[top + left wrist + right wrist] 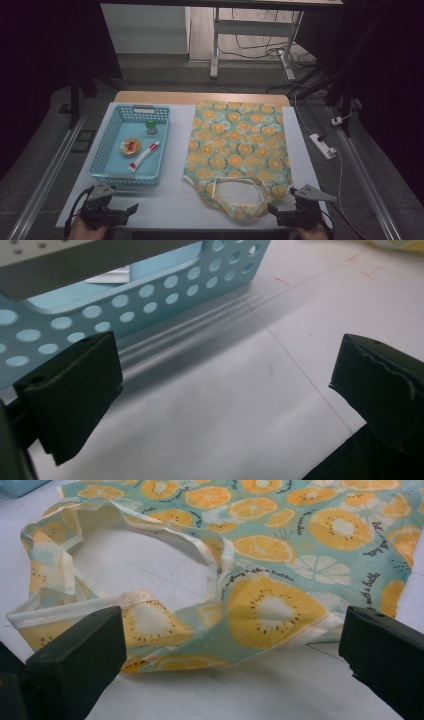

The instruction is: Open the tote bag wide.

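Cotton-looking and printed with orange slices on pale green, one bag [239, 145] lies flat on the right half of the white table [170, 202], its handles [239, 192] bunched at the near edge; it is the biggest thing here and the one nearest the right gripper [281, 212]. That gripper hangs released, jaws wide, just short of the handles, with nothing between them. To start well, I judge it should come in low and take a single layer at the bag's mouth, not both handles together, so the opening can be lifted clear. Left of the bag stands one blue basket [113, 172] with holes in its walls, and the left gripper [126, 212] waits just before its near wall, also released and empty. Inside the basket lie three small things: one round orange tin [130, 147], one red and white tube [144, 156], and one small green-capped bottle [151, 127], upright near the far end.
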